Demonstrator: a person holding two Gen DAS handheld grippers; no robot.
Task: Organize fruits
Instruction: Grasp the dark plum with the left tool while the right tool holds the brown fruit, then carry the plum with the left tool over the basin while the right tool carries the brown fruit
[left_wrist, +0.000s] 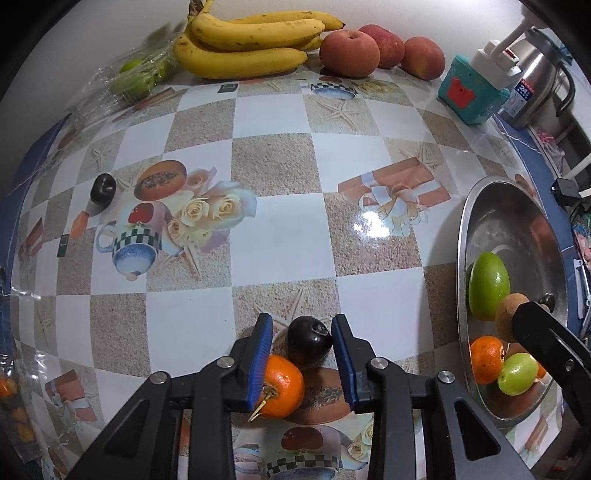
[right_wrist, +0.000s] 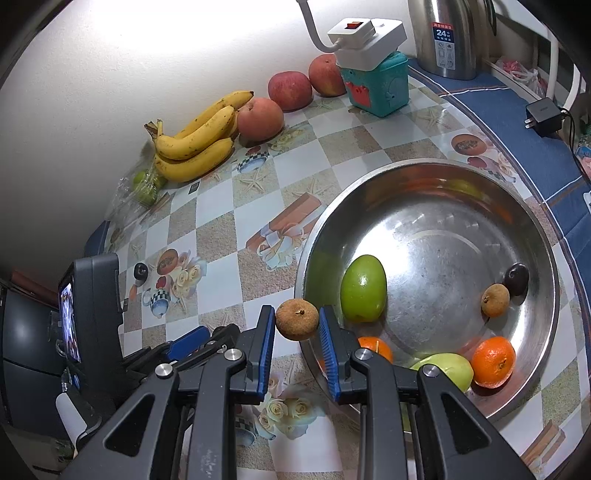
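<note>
We are cataloguing the fruit table; our left gripper is pointing down with a dark round fruit between its narrowed jaws, the right pad touching it, a sliver of gap at the left pad, an orange tangerine beside it on the tablecloth; our right gripper is pinching a brown round fruit at the steel bowl's near rim; the bowl is holding a green mango, tangerines and small fruits; bananas and apples are lying by the wall.
</note>
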